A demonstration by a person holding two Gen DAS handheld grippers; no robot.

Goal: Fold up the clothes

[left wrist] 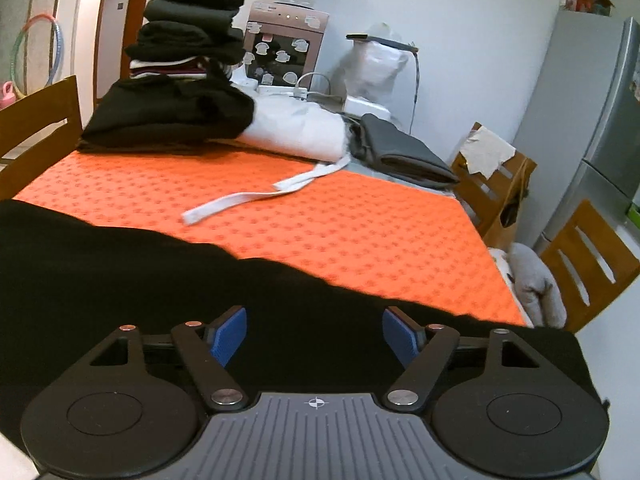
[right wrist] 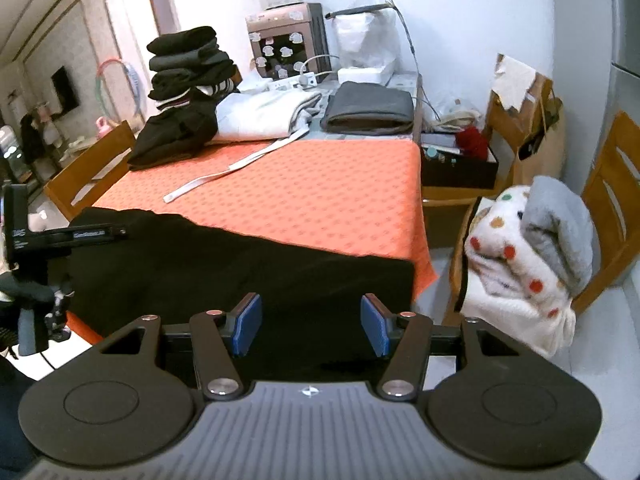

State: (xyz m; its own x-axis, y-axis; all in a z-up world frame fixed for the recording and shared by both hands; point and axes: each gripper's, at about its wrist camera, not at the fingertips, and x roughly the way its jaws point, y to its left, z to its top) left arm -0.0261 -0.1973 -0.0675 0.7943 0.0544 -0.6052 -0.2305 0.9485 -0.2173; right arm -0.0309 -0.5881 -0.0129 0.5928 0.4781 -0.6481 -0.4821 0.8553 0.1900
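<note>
Left gripper (left wrist: 315, 334) showing black linkage arms, blue ribbed pads (left wrist: 228, 334), silver pivot screws, grey ridged base bearing a crosshair mark, right gripper (right wrist: 311, 325) looking alike

You're in a home dining area: orange-clothed tabletop (right wrist: 320, 184) w/ wooden chairs (right wrist: 612, 200), fridge (left wrist: 592, 120), water dispenser (right wrist: 288, 36), hula hoop (left wrist: 36, 52), TV (right wrist: 64, 88) in the next room.

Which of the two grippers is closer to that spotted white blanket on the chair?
The right. The right gripper is over the black garment at the table corner beside the spotted blanket. The left gripper works farther along the table's near edge, away from it.
</note>
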